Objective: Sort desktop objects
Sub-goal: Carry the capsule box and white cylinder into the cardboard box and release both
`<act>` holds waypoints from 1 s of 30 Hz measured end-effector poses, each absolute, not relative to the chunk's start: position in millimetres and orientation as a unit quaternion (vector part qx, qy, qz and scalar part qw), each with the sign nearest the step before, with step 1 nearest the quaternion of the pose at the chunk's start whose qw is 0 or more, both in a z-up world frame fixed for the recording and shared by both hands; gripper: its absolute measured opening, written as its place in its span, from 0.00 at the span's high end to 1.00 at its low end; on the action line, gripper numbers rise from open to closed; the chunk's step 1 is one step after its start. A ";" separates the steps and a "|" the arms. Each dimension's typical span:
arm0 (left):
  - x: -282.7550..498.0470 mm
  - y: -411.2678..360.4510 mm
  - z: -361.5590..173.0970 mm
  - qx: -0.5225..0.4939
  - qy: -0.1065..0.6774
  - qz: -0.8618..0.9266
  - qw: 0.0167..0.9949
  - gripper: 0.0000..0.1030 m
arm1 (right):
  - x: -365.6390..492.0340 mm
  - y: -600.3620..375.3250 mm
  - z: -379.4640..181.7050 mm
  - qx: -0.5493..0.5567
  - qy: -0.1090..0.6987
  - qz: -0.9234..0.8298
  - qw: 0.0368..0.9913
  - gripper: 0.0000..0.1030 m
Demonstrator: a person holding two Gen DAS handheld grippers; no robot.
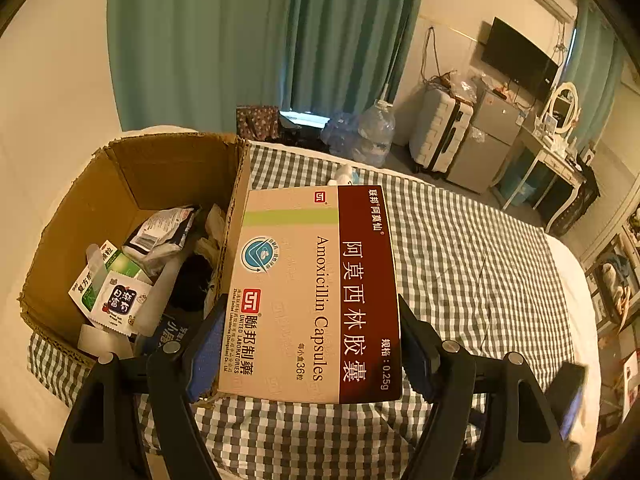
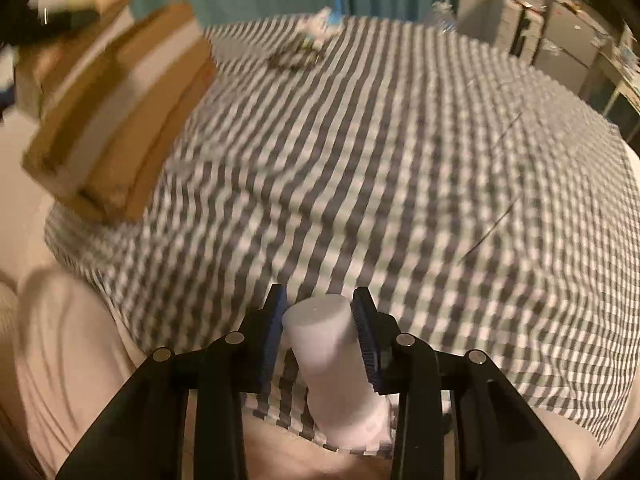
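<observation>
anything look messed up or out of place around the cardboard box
The cardboard box has a torn, ragged rim, and the packets inside lie jumbled at odd angles. The amoxicillin box in the left tool sits tilted against its side wall. Nothing looks spilled.

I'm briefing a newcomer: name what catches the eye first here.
The cream-and-maroon amoxicillin capsule carton, gripped in the left gripper beside the open brown cardboard box of packets. Then the white plastic cylinder clamped in the right gripper above the grey-and-white checked cloth.
</observation>
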State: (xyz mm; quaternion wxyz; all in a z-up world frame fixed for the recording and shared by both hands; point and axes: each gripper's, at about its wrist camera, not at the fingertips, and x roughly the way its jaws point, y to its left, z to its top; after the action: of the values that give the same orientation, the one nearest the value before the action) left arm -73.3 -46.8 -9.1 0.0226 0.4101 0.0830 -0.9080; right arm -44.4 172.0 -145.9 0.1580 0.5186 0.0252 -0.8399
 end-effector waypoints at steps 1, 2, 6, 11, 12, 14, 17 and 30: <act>-73.0 -46.7 -7.6 0.408 0.082 -0.909 0.022 0.26 | -44.3 170.3 -140.3 0.513 0.021 -0.844 0.159 0.68; -72.6 -47.2 -5.5 0.404 0.080 -0.911 0.022 0.26 | -44.2 168.4 -132.8 0.504 0.018 -0.848 0.161 0.68; -73.3 -53.4 5.8 0.389 0.076 -0.918 0.029 0.26 | -46.1 156.8 -86.8 0.462 0.030 -0.868 0.181 0.69; -81.7 -73.0 28.2 0.372 0.081 -0.924 0.031 0.26 | -58.3 115.1 -37.6 0.416 0.049 -0.882 0.217 0.69; -83.2 -77.4 32.8 0.369 0.075 -0.926 0.034 0.26 | -60.2 106.9 -31.1 0.409 0.052 -0.883 0.224 0.69; -84.4 -89.2 41.7 0.361 0.063 -0.929 0.043 0.26 | -65.6 86.5 -20.5 0.397 0.056 -0.885 0.239 0.69; -85.1 -110.3 50.2 0.359 0.051 -0.930 0.059 0.26 | -71.3 56.9 -5.5 0.383 0.059 -0.885 0.260 0.70; -82.6 -193.5 -8.7 0.416 0.058 -0.898 0.129 0.26 | -122.7 -66.2 0.8 0.383 0.041 -0.861 0.332 0.70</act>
State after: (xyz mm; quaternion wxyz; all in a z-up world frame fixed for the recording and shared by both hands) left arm -82.6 -193.5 -8.7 0.1292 0.4158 0.0583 -0.8984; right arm -122.7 -66.2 0.8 0.3324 0.3832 0.0407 -0.8608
